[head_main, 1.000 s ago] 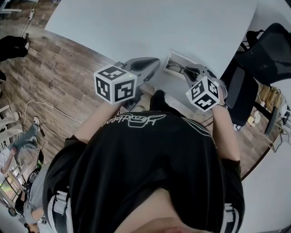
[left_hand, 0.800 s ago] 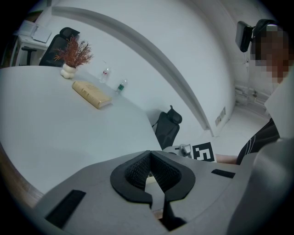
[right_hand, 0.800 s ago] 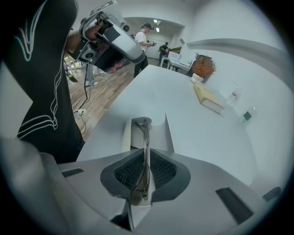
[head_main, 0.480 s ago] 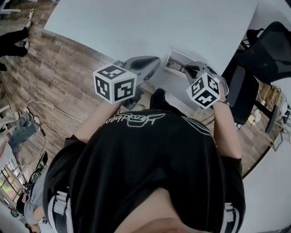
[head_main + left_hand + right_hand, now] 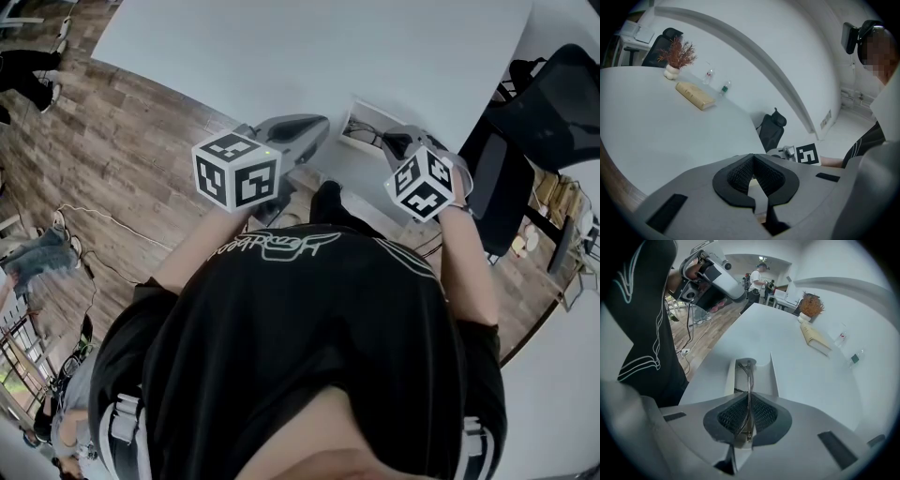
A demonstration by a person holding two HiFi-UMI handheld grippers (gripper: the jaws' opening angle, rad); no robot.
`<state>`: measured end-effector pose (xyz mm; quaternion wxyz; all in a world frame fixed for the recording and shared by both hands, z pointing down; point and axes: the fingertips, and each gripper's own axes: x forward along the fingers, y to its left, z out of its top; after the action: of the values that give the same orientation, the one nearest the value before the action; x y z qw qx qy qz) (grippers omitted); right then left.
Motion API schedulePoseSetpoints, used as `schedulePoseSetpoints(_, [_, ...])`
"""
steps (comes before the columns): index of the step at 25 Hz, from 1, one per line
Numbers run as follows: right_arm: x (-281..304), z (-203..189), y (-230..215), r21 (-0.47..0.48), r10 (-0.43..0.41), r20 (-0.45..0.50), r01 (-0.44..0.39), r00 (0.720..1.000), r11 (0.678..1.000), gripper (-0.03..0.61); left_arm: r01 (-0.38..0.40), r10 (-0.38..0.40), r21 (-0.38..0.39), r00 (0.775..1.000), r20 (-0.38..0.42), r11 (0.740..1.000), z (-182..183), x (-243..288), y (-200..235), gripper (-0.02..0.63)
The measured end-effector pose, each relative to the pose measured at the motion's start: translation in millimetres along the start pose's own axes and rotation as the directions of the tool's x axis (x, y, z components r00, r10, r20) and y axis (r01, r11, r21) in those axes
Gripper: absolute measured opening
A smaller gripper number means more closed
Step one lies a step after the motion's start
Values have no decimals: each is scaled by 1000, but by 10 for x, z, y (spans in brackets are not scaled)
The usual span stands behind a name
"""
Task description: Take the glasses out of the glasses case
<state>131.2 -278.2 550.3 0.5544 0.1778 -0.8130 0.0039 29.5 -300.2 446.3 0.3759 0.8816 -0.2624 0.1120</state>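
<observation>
The glasses (image 5: 749, 373) show as a thin metal frame running from the open white glasses case (image 5: 765, 376) straight back into my right tool (image 5: 749, 401). Its jaws are pressed together on that wire. The far end of the frame lies inside the case, so I judge the glasses gripped but not yet out.

The case sits on the white bench (image 5: 787, 343), close to its near edge. In the head view it lies just ahead of the right tool (image 5: 392, 143).

To do this well, I'd draw the frame up and back along the case's long line, slowly. The hold is on a thin part that I expect would bend or twist under any sideways pull. I wouldn't squeeze harder, only keep the pinch steady.

The case looks light and may ride up with the frame. My left tool (image 5: 753, 161) has its jaws closed against each other with nothing between them. It hangs beside the case (image 5: 361, 120), apart from it. I'd bring it down onto the case's wall to pin it before lifting further.
</observation>
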Motion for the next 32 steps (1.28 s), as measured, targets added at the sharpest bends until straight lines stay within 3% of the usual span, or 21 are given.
schedulePoseSetpoints(32, [-62, 0, -104, -15, -72, -30, 72, 997, 997, 11, 9, -9, 20, 1000, -17, 1000, 18, -73, -6, 8])
